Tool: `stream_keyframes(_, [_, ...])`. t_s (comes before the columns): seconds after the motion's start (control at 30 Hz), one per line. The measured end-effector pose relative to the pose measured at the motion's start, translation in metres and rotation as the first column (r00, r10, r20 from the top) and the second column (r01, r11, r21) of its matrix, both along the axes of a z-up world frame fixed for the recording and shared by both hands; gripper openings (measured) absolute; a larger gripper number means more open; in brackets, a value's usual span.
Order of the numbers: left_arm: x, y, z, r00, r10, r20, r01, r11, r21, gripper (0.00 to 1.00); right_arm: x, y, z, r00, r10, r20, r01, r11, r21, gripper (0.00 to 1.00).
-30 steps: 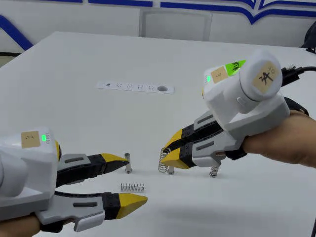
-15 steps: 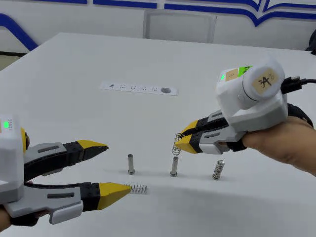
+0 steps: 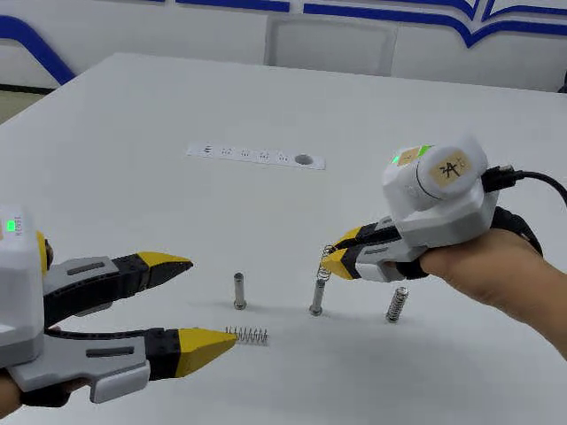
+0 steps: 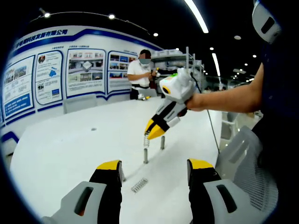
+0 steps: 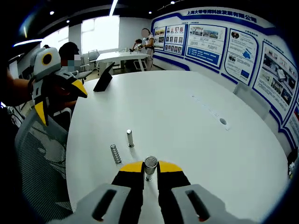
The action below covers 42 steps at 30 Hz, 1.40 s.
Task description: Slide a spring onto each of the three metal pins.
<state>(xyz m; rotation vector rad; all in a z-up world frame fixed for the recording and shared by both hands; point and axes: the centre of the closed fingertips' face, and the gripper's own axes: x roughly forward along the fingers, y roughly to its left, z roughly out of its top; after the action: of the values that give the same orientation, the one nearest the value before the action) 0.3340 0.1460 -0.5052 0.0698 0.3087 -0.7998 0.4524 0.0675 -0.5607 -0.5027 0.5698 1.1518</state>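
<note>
Hovering spread, left tongs (image 3: 211, 301) face right tongs (image 3: 330, 258) pinching a spring (image 5: 150, 164) over middle pin (image 3: 316, 298).

Yellow-tipped black left tongs (image 3: 213, 299), right tongs (image 3: 330, 259) alike, silver pins (image 3: 239, 290)

Loose spring (image 3: 247, 335) apparently just before leftmost pin (image 3: 239, 290)

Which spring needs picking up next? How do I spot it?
On the white table, find the left pin of the three. The spring lies flat just in front of it, by the left gripper's lower tip; it alone is lying down, not upright.
</note>
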Motion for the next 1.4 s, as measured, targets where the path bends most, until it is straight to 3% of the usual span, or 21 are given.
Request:
stream_keyframes(0.57, [0.000,0.003,-0.005,1.000,0.016,-0.011,-0.016,1.000,-0.004,0.60,0.003,0.000,-0.023,1.000,-0.018,-0.015,0.018,1.000,-0.017,0.11])
stream_keyframes(1.3, [0.000,0.005,-0.009,1.000,0.020,-0.024,-0.020,1.000,0.007,0.59,0.003,0.003,-0.066,0.998,-0.048,-0.032,0.046,0.997,-0.063,0.11])
stream_keyframes(1.4, [0.000,0.005,-0.009,1.000,0.018,-0.023,-0.018,1.000,0.007,0.58,0.001,0.004,-0.065,0.998,-0.046,-0.032,0.044,0.997,-0.058,0.12])
